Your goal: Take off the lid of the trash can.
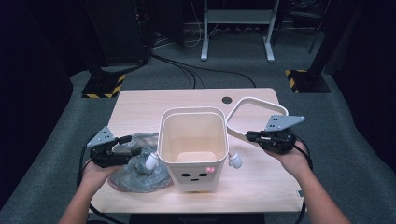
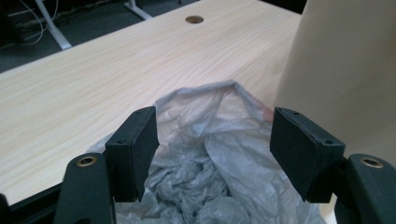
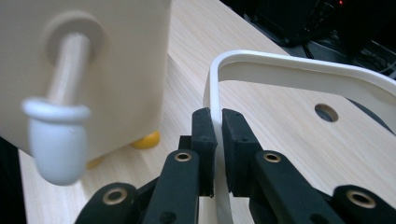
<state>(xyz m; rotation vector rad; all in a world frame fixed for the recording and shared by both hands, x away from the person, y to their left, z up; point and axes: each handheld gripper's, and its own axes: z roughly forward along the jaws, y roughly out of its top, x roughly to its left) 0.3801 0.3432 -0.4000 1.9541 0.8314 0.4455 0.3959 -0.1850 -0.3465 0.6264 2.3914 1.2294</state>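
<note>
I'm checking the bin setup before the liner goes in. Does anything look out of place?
Yes: the white rim ring is off the bin, pinched in the right gripper beside it. The grey bag lies crumpled on the table, under the open left gripper.

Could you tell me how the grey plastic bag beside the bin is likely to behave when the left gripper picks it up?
The grey plastic bag lies crumpled in soft folds, so it will probably hang limp and change shape when lifted. It looks thin and see-through, so it is likely very light. Its smooth film might slip between the open left gripper unless a bunched fold is pinched.
</note>
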